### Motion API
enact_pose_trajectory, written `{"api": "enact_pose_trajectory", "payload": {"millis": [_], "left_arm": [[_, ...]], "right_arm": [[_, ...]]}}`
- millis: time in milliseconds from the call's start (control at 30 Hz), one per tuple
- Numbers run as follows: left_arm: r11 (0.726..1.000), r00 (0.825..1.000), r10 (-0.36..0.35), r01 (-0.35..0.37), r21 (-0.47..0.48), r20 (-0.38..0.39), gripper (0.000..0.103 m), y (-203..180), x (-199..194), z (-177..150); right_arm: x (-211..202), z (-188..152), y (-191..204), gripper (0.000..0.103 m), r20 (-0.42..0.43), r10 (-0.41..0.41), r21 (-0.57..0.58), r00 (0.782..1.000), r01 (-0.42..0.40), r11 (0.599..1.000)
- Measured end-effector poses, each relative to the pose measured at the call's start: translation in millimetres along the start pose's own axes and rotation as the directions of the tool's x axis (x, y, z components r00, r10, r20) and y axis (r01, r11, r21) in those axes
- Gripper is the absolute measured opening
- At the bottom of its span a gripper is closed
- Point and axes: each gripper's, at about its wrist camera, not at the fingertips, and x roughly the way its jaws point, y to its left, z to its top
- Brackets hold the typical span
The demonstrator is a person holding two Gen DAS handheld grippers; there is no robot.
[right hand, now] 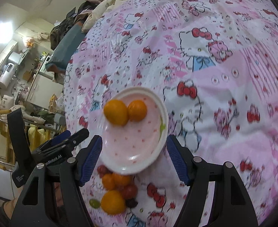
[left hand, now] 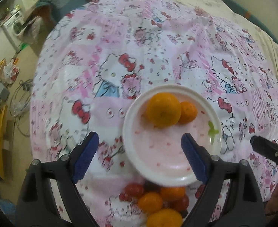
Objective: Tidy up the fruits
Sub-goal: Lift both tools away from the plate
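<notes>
Both of your grippers hang above the bed with nothing in them. The left gripper (left hand: pixel 139 156) has its jaws spread wide, and the right gripper (right hand: pixel 134 158) is parted too, a little less; no fruit sits between either pair.

The pink plate (left hand: pixel 157 162) rests on the patterned bedspread (left hand: pixel 139 47) and already carries a large orange (left hand: pixel 163 109) with a smaller tangerine (left hand: pixel 188 112) touching its side, both on the plate's far half. What remains to sort is the fruit pile (left hand: pixel 157 202), which lies on the bedspread at the plate's near rim, toward you.

That is the relation your next move likely turns on: the pile sits behind and below the fingertips of both grippers, not ahead of them. In the left wrist view it lies low in the frame, between the two arms of the gripper; in the right wrist view the pile (right hand: pixel 118 191) is off toward the left finger. The left gripper looks the better centred over it. The fruits are round, so no long axis matters, but they touch one another, so you should pick an outer one.
</notes>
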Motion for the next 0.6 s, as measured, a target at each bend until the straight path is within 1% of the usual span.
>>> {"api": "enact_pose_trajectory", "payload": {"millis": [67, 300, 433, 600], "left_arm": [[1.0, 1.0, -0.002, 0.002, -0.012, 0.0, 0.087, 5, -10, -11], [1.0, 1.0, 0.002, -0.002, -0.009, -0.006, 0.087, 16, -35, -45], [0.999, 1.0, -0.02, 0.019, -0.029, -0.012, 0.087, 23, -49, -66], [0.999, 1.0, -0.017, 0.016, -0.034, -0.008, 0.087, 33, -61, -83]], "right_arm": [[-3, -10, 4, 0.073, -0.002, 0.011, 0.0, 1.0, -0.011, 1.0], [-5, -48, 19, 0.073, -0.027, 0.03, -0.026, 0.999, -0.031, 0.999], [-2, -69, 26, 0.073, -0.05, 0.023, -0.044, 0.998, -0.025, 0.999], [8, -90, 32, 0.073, -0.093, 0.014, -0.067, 0.996, -0.02, 0.998]]}}
